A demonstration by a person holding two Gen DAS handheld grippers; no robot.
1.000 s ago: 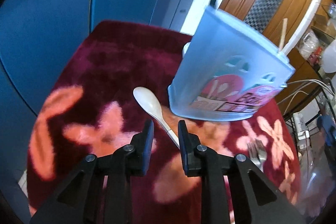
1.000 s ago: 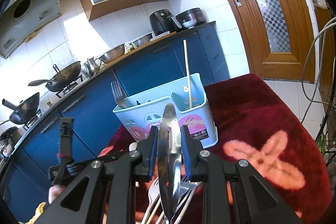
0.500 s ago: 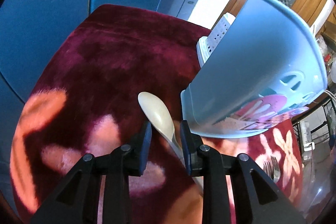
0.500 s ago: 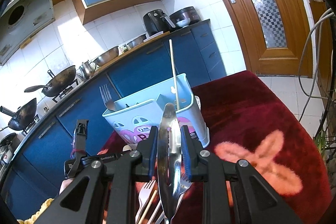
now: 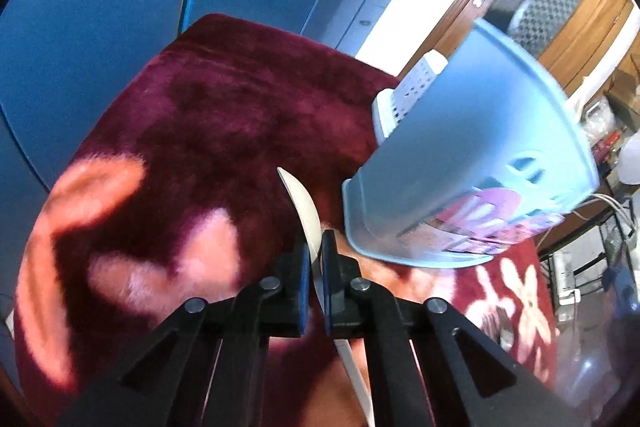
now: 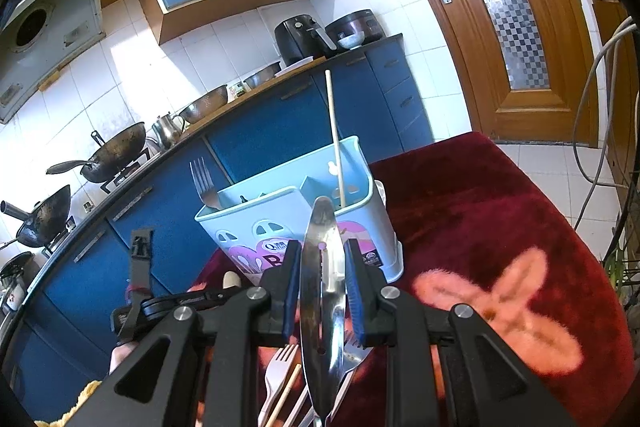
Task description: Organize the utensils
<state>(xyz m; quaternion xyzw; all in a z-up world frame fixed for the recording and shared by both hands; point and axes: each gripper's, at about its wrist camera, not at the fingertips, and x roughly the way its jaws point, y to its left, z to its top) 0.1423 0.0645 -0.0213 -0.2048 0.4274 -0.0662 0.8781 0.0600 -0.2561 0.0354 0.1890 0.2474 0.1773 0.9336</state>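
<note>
Both grippers loaded; caddy on the bench.
Left gripper [image 5: 313, 269]: fingers pinch a white spoon [image 5: 306, 215] at its neck, bowl forward, just left of the blue caddy [image 5: 472, 183]. Right gripper [image 6: 323, 291]: fingers pinch a steel spoon [image 6: 322, 291] edge-on, upright, before the caddy [image 6: 296, 227], which holds a fork [image 6: 203, 183] and a chopstick [image 6: 334, 135]. White fork [image 6: 278, 375] lies on the cloth [image 6: 472, 227] below.

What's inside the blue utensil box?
In the right wrist view, a metal fork and a long wooden chopstick stick up out of the blue utensil holder. Its walls hide whatever lies lower down.
</note>
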